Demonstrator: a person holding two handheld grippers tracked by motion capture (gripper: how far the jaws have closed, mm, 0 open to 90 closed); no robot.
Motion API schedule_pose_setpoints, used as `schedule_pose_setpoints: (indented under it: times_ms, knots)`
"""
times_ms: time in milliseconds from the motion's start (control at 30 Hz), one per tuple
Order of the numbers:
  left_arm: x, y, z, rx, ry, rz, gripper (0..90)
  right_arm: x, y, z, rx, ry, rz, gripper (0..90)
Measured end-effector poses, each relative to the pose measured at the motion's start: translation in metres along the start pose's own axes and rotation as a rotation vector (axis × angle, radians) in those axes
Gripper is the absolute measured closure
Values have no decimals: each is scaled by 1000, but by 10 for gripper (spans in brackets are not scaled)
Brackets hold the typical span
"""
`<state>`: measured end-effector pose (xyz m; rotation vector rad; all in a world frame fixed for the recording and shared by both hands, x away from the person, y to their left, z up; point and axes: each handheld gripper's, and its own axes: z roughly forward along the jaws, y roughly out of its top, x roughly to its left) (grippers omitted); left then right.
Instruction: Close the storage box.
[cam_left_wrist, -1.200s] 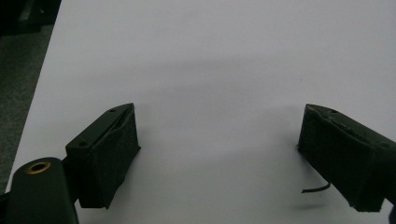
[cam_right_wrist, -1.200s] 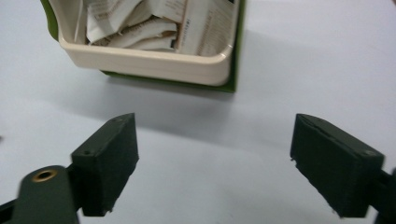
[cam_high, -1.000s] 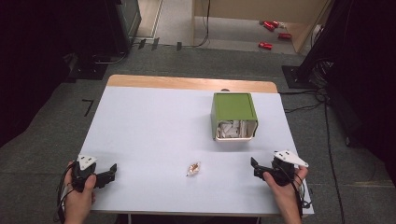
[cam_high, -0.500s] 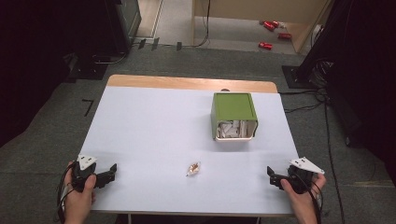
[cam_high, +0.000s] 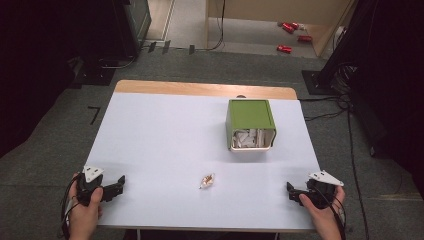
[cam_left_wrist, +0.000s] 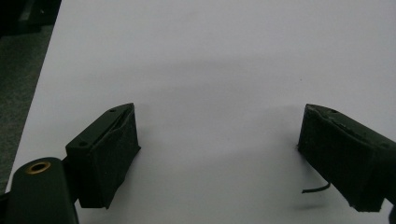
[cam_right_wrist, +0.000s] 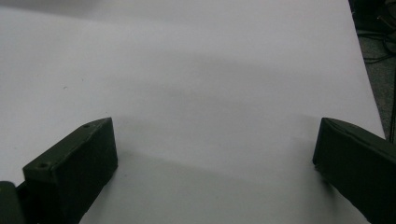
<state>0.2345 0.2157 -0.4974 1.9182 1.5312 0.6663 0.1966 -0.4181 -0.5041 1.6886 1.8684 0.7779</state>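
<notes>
1. The left gripper sits low at the near left corner of the table, held in the person's left hand. In the left gripper view its two black jaws stand wide apart with bare white tabletop between them and nothing clamped.
2. The right gripper rests at the near right corner, gripped by the right hand. In the right gripper view its jaws are likewise spread wide, with only the white surface between them.
3. A small crumpled wrapper, brownish and pale, lies on the table between the two grippers, well apart from both. It is off to the right of the left gripper and off to the left of the right one, slightly farther up the table than either.
4. A green bin lies tipped on its side, ahead and left of the right gripper. Its open mouth faces the person, showing white scraps inside. The wrapper lies just short of that mouth, off to its left, apart from it.
</notes>
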Motion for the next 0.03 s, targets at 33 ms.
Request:
schedule_pose_setpoints:
  times_ms: [33]
  knots:
    - [0,0,0,0,0,0,129,0,0,0,0,0,0,0]
